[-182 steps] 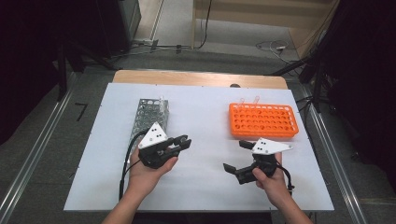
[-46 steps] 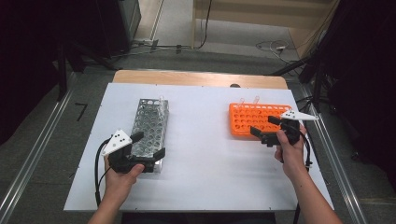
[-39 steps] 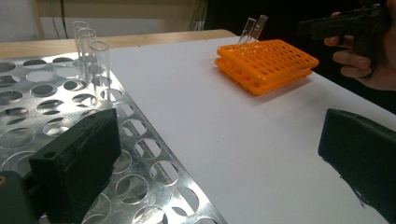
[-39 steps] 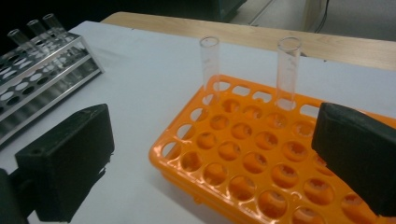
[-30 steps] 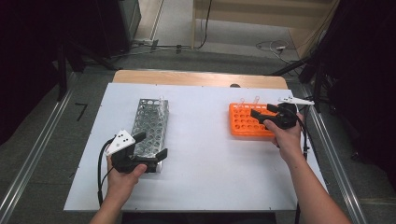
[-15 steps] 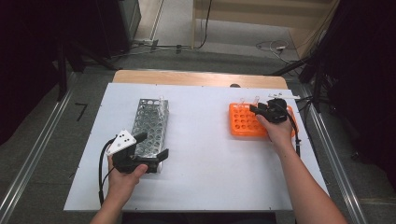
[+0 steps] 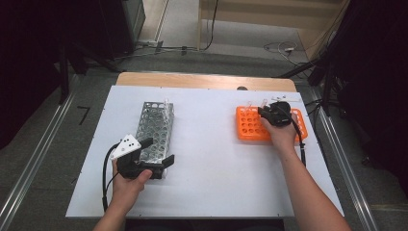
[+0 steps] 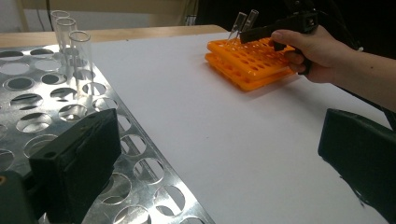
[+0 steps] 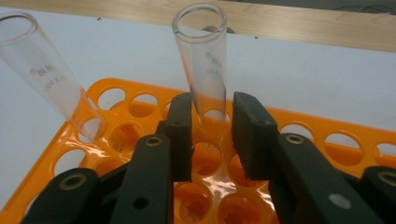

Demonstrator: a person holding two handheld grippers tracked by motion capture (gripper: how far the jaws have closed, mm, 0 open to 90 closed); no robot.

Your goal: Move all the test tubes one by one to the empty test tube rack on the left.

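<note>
Test tube (image 9: 205, 70) near-upright, mouth up, btwn right gripper (image 9: 212, 140) fingers.

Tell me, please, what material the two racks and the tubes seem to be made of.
The left rack looks like bare metal: silvery, shiny punched sheet. The orange rack looks like glossy moulded plastic, with soft highlights. The tube between the right tool's jaws looks like clear glass with printed marks, though it could be clear plastic.

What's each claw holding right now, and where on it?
The right claw brackets the lower part of a glass test tube in the orange rack, with gaps showing. The left claw, open, straddles the metal rack's near end.
</note>
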